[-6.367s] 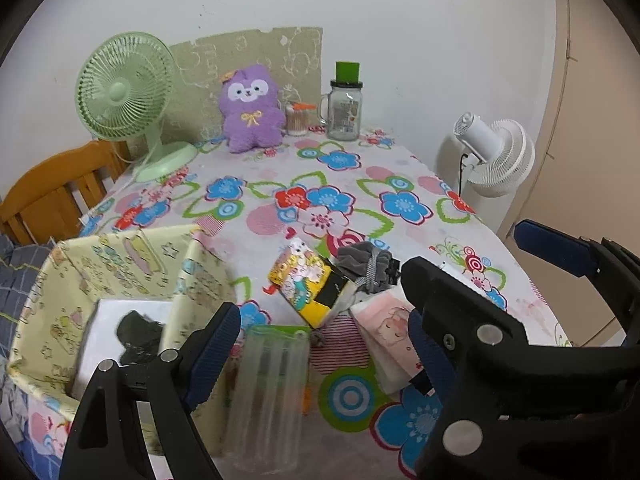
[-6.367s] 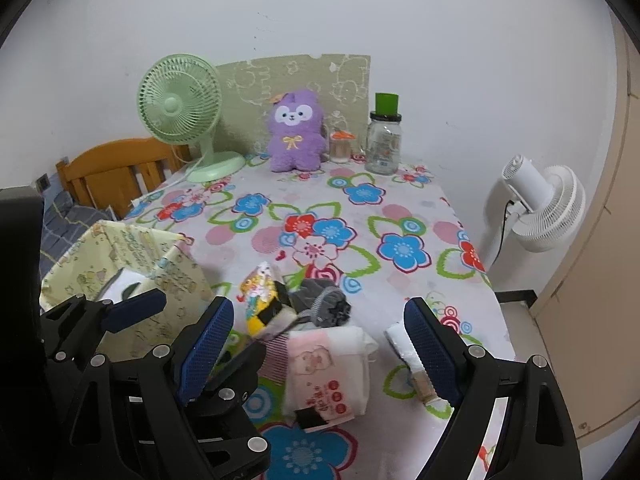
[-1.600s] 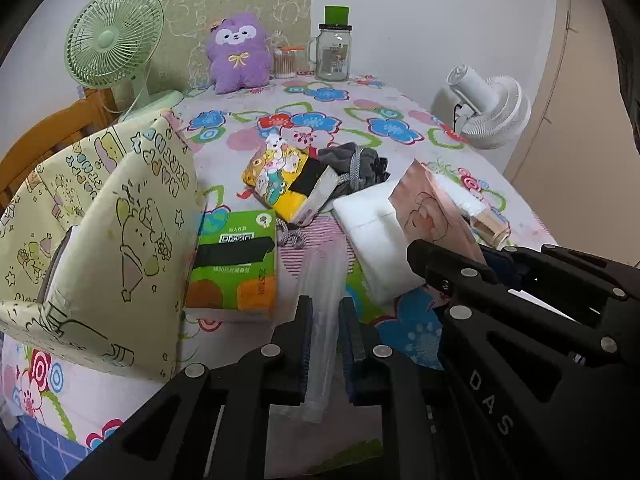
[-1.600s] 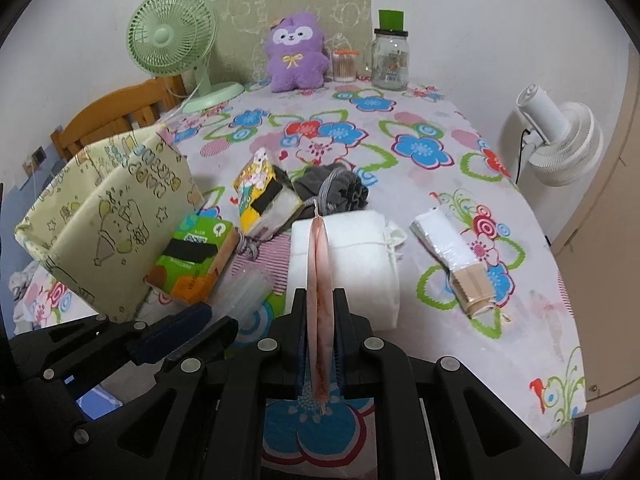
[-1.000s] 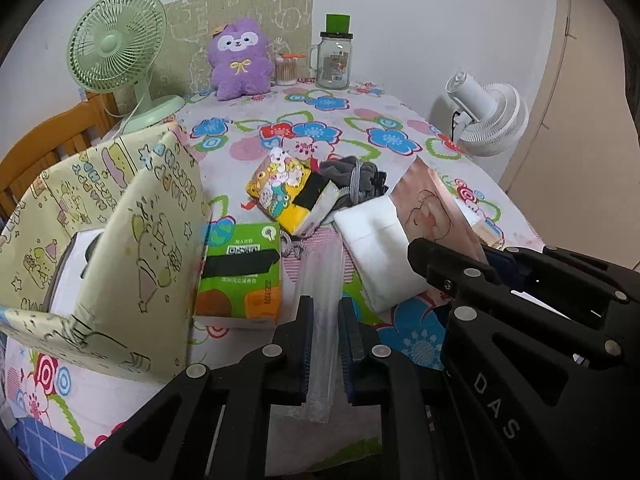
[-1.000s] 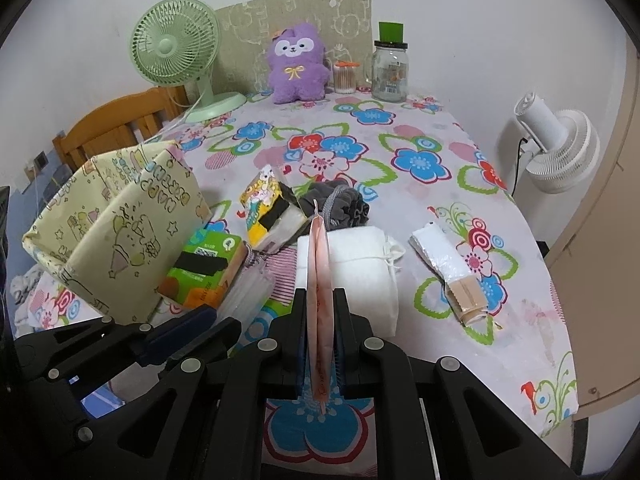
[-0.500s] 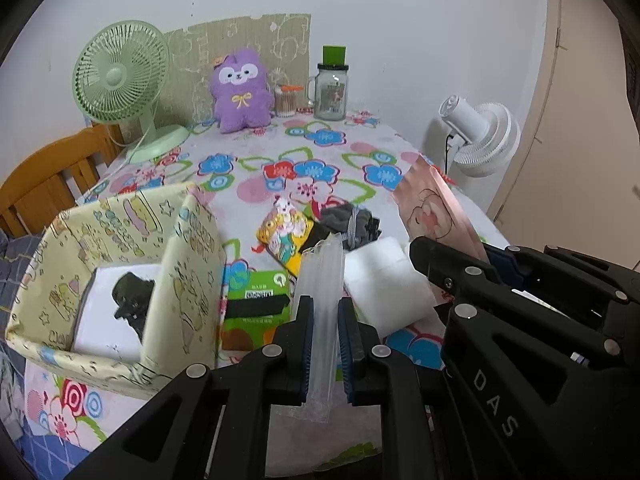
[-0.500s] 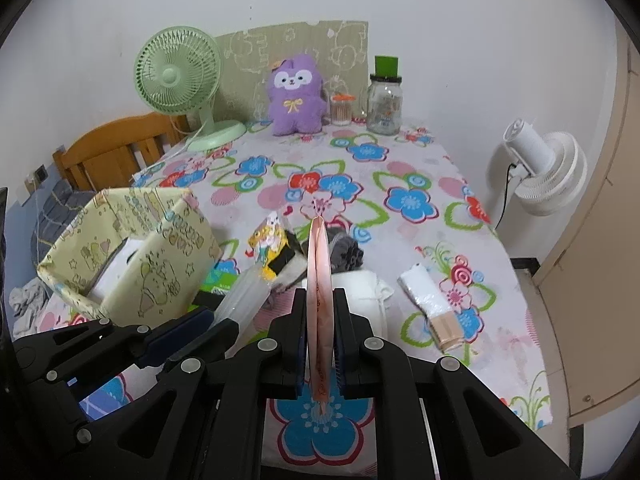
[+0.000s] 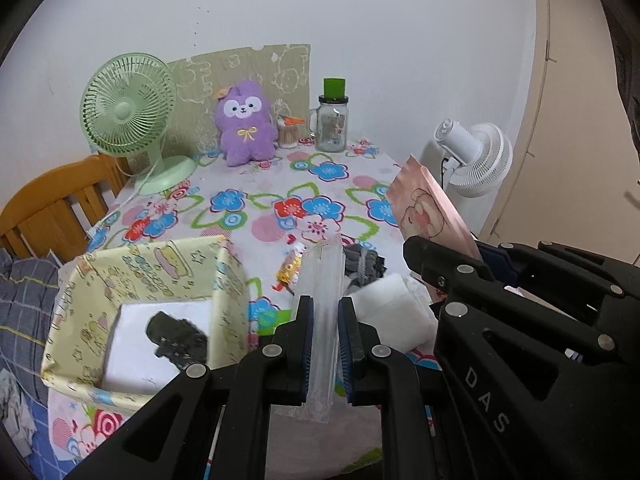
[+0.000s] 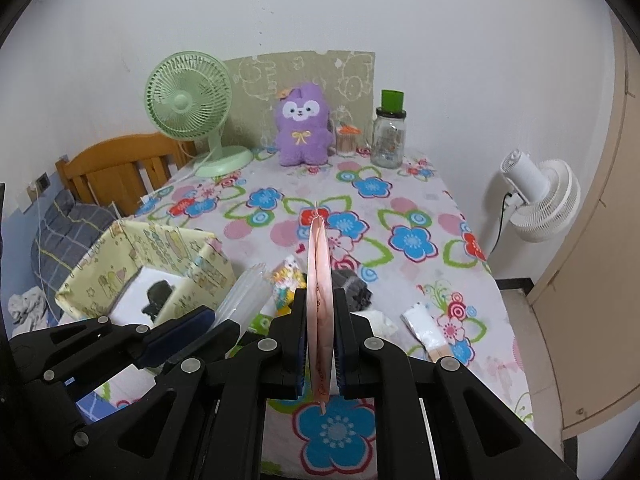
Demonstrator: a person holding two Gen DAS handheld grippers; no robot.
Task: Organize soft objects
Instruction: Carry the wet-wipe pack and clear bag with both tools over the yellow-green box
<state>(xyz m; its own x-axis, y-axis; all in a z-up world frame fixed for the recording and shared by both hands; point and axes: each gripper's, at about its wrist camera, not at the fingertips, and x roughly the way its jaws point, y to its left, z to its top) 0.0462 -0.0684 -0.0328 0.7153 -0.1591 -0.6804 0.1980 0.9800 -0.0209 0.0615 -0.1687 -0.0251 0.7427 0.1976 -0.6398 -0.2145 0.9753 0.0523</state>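
Clamping a clear plastic packet (image 9: 322,320), the left gripper (image 9: 324,332) hangs beside the yellow box (image 9: 152,264); the right gripper (image 10: 318,340) pinches a pink pouch (image 10: 319,280). Either slippery pack could slide free.

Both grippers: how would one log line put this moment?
left gripper: shut on clear packet | right gripper: shut on pink packet | both above table | box: nearby

Green packet (image 9: 269,319) mostly hidden behind the patterned box (image 9: 224,292) and the clear pack (image 9: 322,312), jar label (image 9: 331,126) too small to read, dark shape (image 9: 176,338) inside the box blurred beyond telling.
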